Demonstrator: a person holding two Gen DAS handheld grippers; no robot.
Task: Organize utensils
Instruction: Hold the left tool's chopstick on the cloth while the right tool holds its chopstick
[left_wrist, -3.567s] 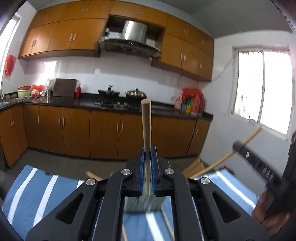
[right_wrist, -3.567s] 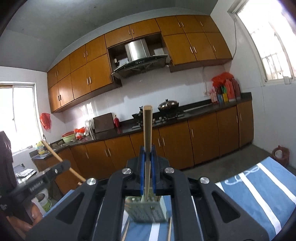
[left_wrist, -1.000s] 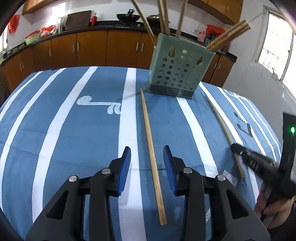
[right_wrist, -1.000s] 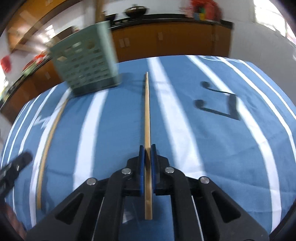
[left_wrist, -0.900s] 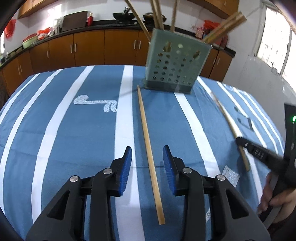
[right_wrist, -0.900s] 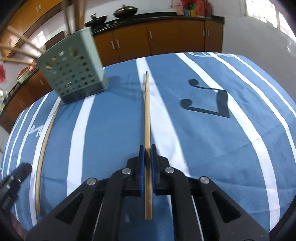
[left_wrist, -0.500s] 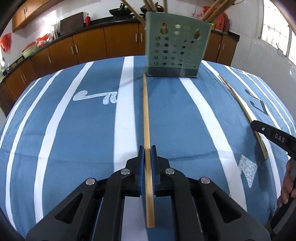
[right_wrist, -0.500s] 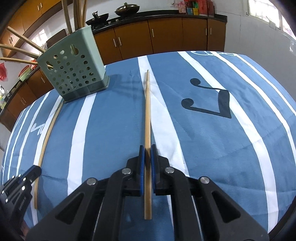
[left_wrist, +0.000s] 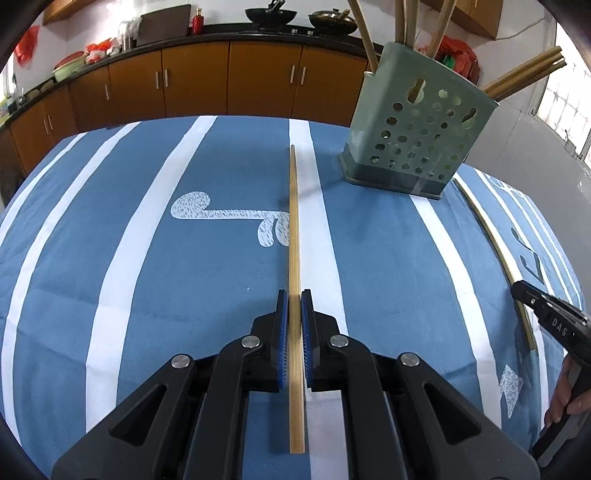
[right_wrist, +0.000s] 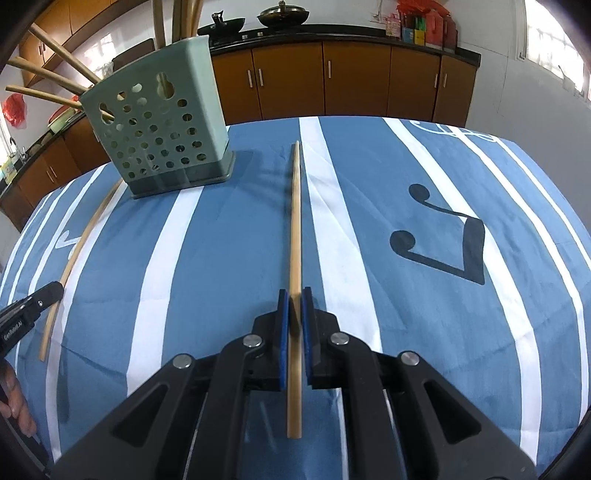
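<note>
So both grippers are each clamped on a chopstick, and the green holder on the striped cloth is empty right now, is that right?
Not quite. The green holder is not empty: several chopsticks already stand in it, as the left wrist view shows. The rest holds: the left gripper is clamped on a chopstick, the right gripper on another chopstick, and the holder stands on the striped cloth.

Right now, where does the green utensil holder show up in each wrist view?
Left wrist view: green utensil holder stands upper right, right of the held chopstick.
Right wrist view: it stands upper left, left of the other chopstick.
Shared landmark: the blue striped tablecloth.
</note>
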